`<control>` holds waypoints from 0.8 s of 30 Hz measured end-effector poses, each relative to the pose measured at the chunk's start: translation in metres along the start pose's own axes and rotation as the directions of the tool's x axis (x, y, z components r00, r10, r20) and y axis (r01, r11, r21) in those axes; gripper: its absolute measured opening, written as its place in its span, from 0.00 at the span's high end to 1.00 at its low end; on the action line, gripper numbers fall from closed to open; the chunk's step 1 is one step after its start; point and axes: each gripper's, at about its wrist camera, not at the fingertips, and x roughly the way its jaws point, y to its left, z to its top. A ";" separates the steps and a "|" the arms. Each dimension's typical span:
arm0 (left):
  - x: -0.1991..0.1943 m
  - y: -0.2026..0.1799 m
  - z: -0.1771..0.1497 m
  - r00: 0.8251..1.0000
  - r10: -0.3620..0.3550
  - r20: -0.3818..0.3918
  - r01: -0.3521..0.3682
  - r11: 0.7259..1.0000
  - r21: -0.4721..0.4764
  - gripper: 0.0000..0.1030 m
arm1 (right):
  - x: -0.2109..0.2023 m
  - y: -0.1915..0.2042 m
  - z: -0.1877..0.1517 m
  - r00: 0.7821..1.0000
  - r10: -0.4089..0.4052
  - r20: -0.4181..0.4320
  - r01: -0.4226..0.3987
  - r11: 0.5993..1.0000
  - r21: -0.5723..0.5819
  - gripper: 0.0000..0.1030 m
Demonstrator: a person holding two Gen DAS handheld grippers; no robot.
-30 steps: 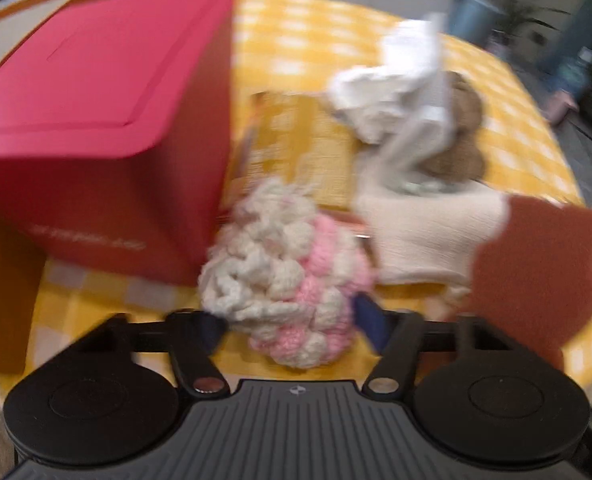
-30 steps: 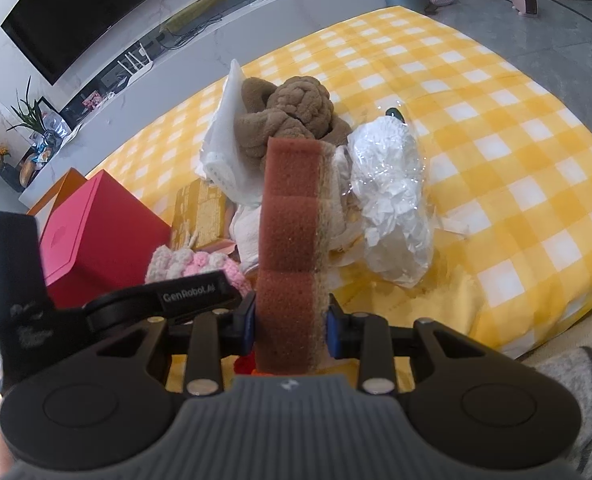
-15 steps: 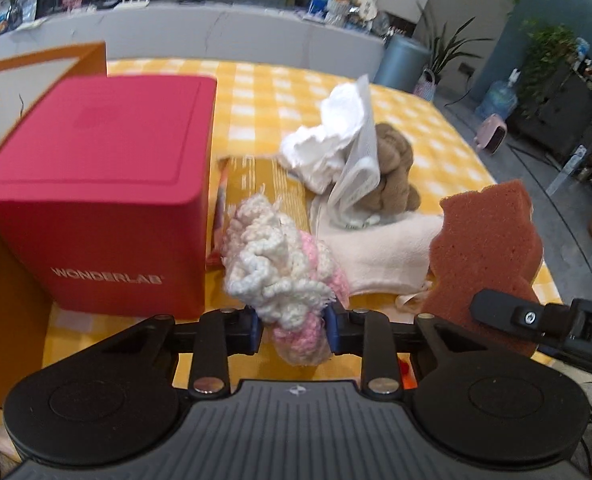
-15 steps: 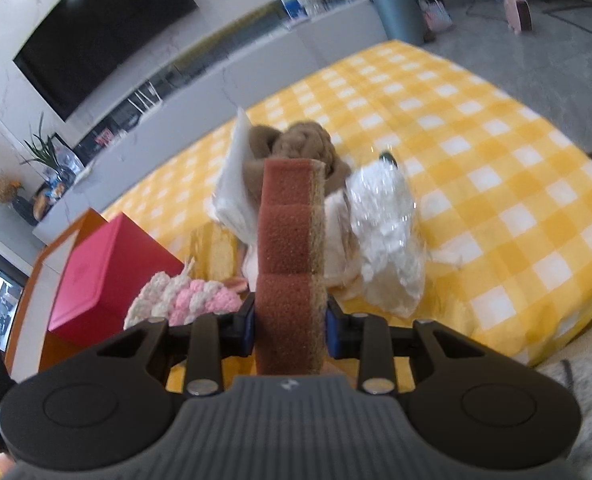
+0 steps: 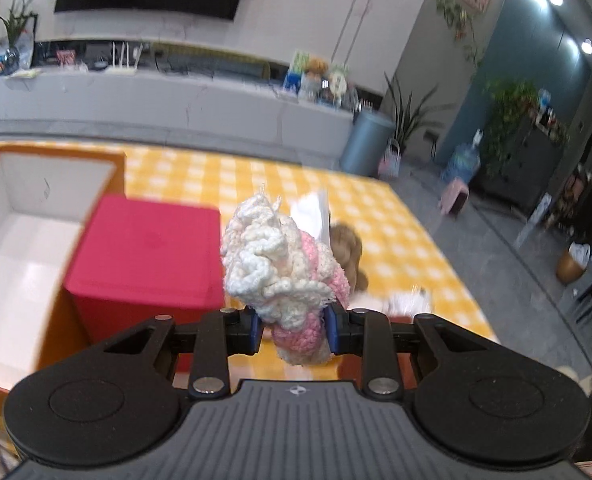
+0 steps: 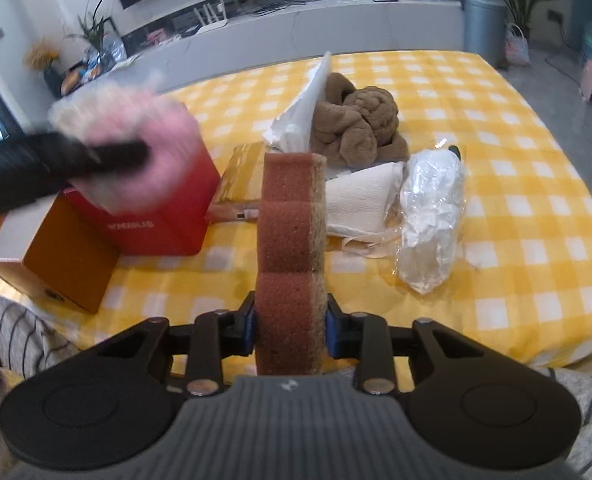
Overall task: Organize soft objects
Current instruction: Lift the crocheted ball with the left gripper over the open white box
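Item 1: yarn ball, pinched in your left hand-held gripper, carried up off the worktop. Open box lies forward-left, nearest this hand. Item 2: sponge, upright, clamped in your right hand-held gripper.

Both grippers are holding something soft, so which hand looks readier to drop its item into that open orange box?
Left, probably. The left gripper holds the white and pink crocheted yarn bundle raised close to the open orange box, while the right gripper holds the brown sponge farther away.
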 end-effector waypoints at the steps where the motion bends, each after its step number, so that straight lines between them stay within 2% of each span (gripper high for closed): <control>1: -0.006 0.002 0.003 1.000 -0.002 0.013 0.002 1.000 -0.002 0.67 | 0.001 0.000 0.001 1.000 -0.011 0.004 0.011 1.000 -0.002 0.69; 4: -0.017 0.006 0.010 0.999 -0.006 0.039 0.005 1.000 0.019 0.67 | 0.007 0.002 0.004 0.996 -0.071 0.048 0.071 0.997 -0.005 0.69; 8: -0.031 0.014 0.013 0.997 0.016 0.073 -0.016 1.000 0.000 0.67 | 0.022 0.015 0.017 0.985 -0.139 0.099 0.144 0.988 -0.049 0.69; 12: -0.041 0.027 0.016 0.993 0.064 0.103 -0.064 0.998 -0.007 0.67 | 0.024 0.017 0.032 0.951 -0.239 0.193 0.246 0.969 -0.011 0.69; 19: -0.060 0.067 0.030 0.991 0.101 0.089 -0.097 0.994 -0.042 0.67 | -0.020 0.005 0.041 0.953 -0.133 0.271 0.102 0.986 0.129 0.69; 24: -0.075 0.095 0.032 0.985 0.130 0.115 -0.129 0.991 -0.019 0.67 | -0.048 0.038 0.054 0.950 -0.008 0.313 -0.021 0.996 0.089 0.69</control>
